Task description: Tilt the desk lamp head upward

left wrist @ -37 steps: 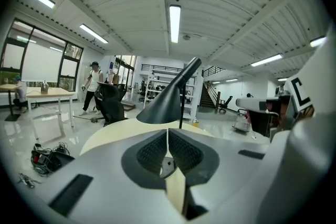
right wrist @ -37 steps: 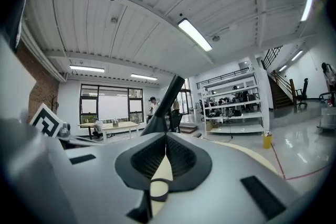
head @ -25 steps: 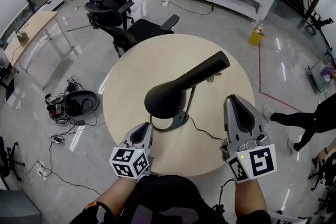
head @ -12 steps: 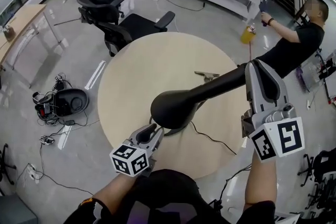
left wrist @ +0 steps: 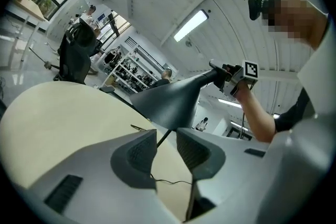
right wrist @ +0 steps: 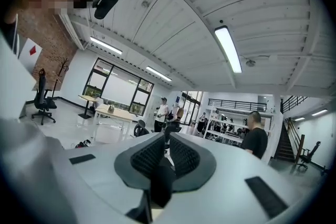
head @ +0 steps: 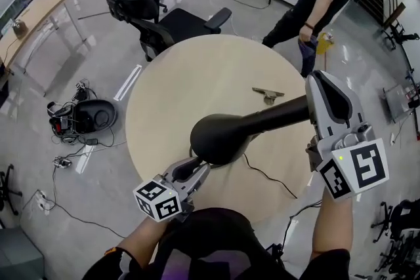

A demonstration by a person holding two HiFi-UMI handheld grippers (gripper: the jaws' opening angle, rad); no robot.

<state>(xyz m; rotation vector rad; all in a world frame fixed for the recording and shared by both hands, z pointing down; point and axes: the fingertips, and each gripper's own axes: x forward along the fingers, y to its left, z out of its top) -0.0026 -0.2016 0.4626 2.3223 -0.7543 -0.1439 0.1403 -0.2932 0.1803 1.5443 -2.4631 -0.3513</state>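
One round beige table (head: 177, 88) bearing desk lamp (head: 223, 138); glossy grey floor (head: 98, 49)

Matt black desk lamp (head: 223, 138) at centre, its shade and neck smooth. Round counter (head: 184, 75) of pale wood-look laminate, smooth with a low sheen. At 7 and 4 o'clock, the left gripper (head: 197, 168) and right gripper (head: 319, 85): smooth light-grey plastic shells, with dark ribbed pads (left wrist: 139, 155) on the jaws. Polished grey floor (head: 85, 56) all around, glossy with reflections.
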